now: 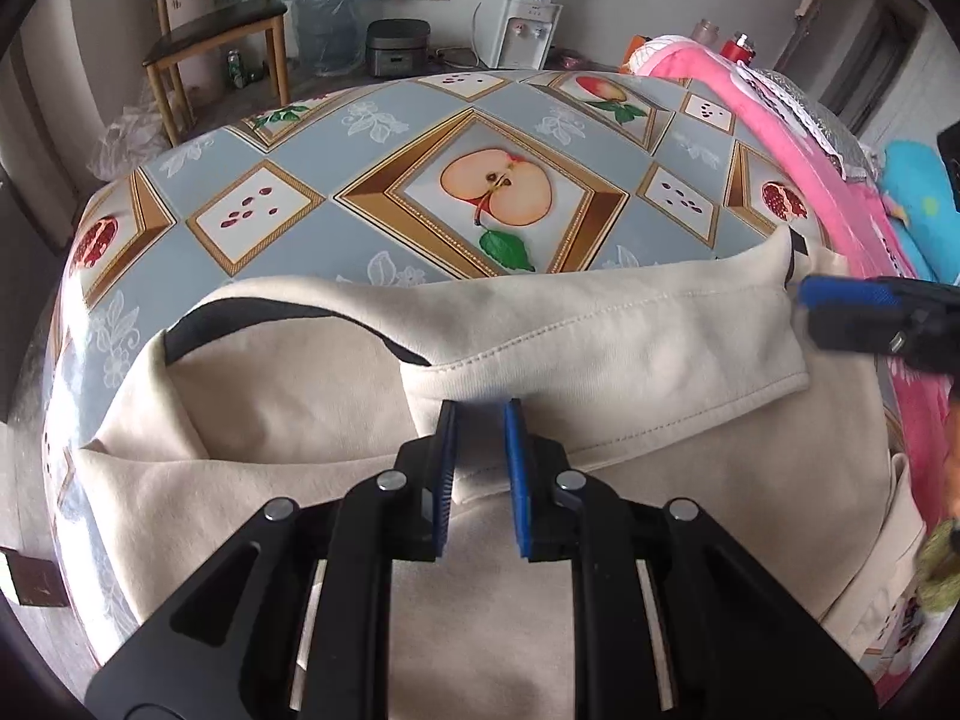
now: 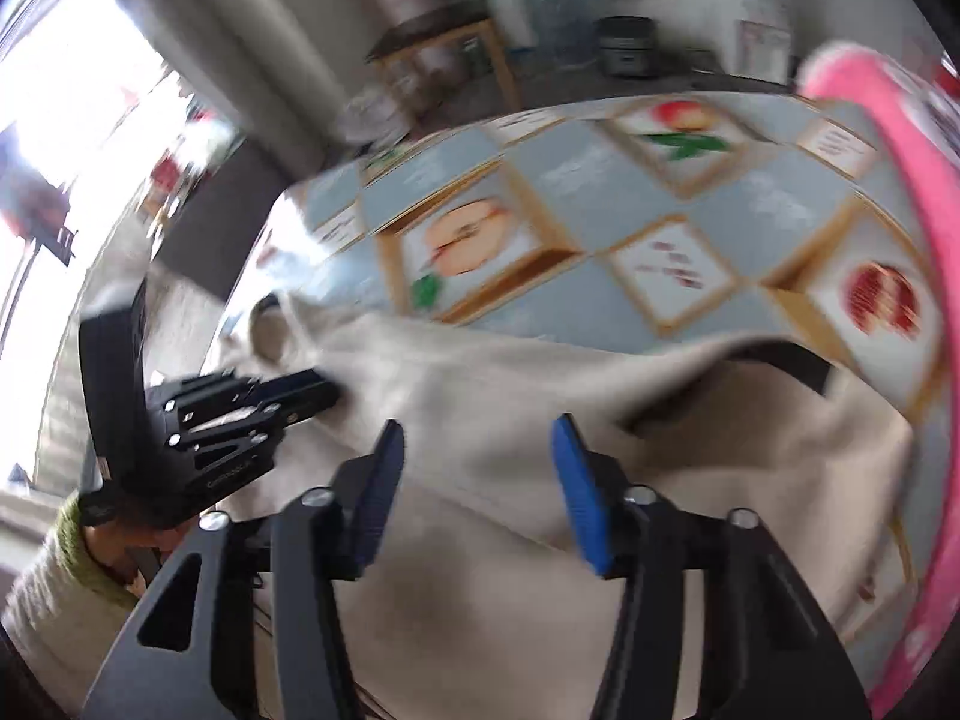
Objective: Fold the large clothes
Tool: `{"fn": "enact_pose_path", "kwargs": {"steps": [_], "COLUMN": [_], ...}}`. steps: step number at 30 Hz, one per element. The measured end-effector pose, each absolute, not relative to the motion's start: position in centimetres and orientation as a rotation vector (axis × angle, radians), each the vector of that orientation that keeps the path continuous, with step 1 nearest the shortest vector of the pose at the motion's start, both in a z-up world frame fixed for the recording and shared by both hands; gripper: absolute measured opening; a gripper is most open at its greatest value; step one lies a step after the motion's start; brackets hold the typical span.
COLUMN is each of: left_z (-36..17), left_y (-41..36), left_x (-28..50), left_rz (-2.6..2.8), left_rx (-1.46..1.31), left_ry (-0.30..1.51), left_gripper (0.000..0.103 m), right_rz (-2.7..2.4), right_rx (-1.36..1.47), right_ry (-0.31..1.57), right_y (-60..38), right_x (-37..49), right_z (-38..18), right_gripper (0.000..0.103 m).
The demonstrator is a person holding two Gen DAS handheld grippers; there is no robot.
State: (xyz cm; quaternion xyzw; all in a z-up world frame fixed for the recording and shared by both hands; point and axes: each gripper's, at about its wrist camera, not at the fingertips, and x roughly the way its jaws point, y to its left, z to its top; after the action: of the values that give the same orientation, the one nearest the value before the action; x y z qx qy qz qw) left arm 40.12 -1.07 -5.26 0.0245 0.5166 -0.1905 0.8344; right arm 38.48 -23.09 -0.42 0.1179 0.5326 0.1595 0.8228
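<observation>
**Cream garment on fruit-print table, two handheld grippers**

Item 1. Cream-coloured knit garment with black neckline trim (image 1: 600, 336): lies spread on the near half of the table, one stitched hem edge folded across its upper part. Black trim curves along the left of the fold. In the right wrist view the cloth is blurred and rises in a loose ridge toward the right.

Item 2. Left gripper, black frame with blue pads (image 1: 480, 420): jaws drawn close together with a fold of the cream cloth pinched between the pads, near the middle of the garment below the hem edge. In the right wrist view it enters from the left, tips buried in the fabric.

Item 3. Right gripper, same make (image 2: 474, 438): jaws standing apart above the cloth, nothing between the pads. In the left wrist view it sits at the right edge of the garment, beside the raised corner.

Item 4. Table covered in a grey-blue oilcloth printed with apples and pomegranates in gold frames (image 1: 336, 180).

Item 5. Pink padded fabric (image 1: 780, 120): along the right side of the table.

Item 6. Wooden chair with dark seat (image 1: 216, 36): beyond the table, far left.
</observation>
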Motion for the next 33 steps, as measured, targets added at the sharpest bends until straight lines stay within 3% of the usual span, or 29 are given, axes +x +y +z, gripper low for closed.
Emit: {"fn": "enact_pose_path", "kwargs": {"steps": [5,9,11,19,24,28,33], "left_z": [-5.3,-5.3,-5.3,-5.3,-5.3,-5.3,-5.3], "left_y": [-1.4,-1.9,-1.9,-2.9,-2.6,-2.6,-2.8], "left_x": [39.8,39.4,39.4,39.3,39.2,39.1,38.9], "left_rz": [-0.386,-0.370,-0.368,-0.353,-0.372,-0.373,-0.366], "left_rx": [0.073,0.112,0.114,0.157,0.174,0.175,0.187], "left_ry": [1.072,1.048,1.046,1.030,1.021,1.013,1.005], "left_gripper": [0.015,0.016,0.016,0.018,0.018,0.018,0.018], "right_rz": [0.302,0.302,0.282,0.191,0.127,0.096,0.256], "right_rx": [0.344,0.294,0.205,-0.061,-0.087,-0.052,-0.072], "right_ry": [1.271,1.286,1.240,1.183,1.148,1.031,0.975], "right_y": [-25.6,-24.2,-23.2,-21.4,-22.5,-22.6,-18.6], "right_x": [38.4,38.7,38.9,40.6,39.1,38.1,39.0], "right_z": [-3.8,-5.3,-4.6,-5.4,-3.2,-0.5,-1.4], "right_gripper": [0.051,0.019,0.013,0.014,0.024,0.024,0.024]}}
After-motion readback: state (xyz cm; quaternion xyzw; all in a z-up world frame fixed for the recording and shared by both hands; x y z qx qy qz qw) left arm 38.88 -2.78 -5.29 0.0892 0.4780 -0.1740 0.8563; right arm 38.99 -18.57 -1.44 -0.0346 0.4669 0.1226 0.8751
